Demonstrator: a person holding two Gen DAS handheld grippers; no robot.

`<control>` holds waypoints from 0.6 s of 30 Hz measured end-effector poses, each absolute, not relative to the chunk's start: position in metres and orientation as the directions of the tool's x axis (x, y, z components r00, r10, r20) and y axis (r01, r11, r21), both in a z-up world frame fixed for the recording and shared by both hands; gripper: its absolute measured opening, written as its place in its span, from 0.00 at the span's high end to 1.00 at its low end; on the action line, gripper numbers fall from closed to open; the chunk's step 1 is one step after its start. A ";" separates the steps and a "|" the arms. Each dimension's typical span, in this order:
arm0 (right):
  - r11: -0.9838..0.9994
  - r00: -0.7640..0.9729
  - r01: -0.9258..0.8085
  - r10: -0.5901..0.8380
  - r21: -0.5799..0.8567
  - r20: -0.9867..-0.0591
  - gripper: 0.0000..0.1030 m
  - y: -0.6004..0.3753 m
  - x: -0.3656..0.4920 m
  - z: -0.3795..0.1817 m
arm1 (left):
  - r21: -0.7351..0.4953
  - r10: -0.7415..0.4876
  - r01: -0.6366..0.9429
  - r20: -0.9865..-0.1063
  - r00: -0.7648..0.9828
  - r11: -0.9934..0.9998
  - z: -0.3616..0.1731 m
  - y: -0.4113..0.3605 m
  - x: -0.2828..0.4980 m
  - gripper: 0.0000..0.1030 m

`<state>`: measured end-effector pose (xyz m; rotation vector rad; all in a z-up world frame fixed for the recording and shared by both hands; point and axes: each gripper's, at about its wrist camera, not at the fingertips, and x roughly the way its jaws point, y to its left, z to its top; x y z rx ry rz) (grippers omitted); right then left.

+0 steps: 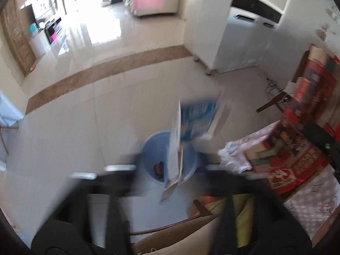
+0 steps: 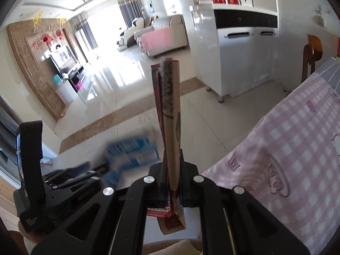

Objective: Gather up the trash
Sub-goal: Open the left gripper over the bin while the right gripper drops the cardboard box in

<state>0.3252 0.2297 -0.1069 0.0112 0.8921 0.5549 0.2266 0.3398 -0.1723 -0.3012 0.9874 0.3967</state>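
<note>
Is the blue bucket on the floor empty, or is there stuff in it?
Not empty. The blue bucket has a small dark thing at its bottom, too blurred to name, and a blue-and-white flattened box is tipping in at its rim.

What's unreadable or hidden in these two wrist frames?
- Blue-and-white carton, left wrist view: motion-blurred, print illegible; whether it touches the blue bin is unclear.
- Dark item in the bin: small and blurred, unidentifiable.
- Left gripper: fingers smeared; jaws stand wide, nothing pressed between them.
- Flattened box, right wrist view: seen edge-on, faces hidden; its lower end is covered by the right gripper.
- Bin: not visible in the right wrist view.
</note>
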 end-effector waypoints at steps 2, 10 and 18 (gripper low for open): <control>0.858 0.485 -0.457 0.462 0.235 -0.743 0.93 0.232 0.326 -0.113 | -0.064 0.215 -0.502 -0.852 0.478 0.862 -0.180 0.351 0.222 0.15; 0.848 0.436 -0.493 0.435 0.195 -0.788 0.93 0.260 0.328 -0.140 | -0.028 0.278 -0.589 -0.863 0.421 0.807 -0.188 0.386 0.190 0.15; 0.835 0.373 -0.518 0.418 0.187 -0.828 0.65 0.301 0.342 -0.163 | 0.005 0.337 -0.636 -0.851 0.403 0.772 -0.175 0.400 0.164 0.15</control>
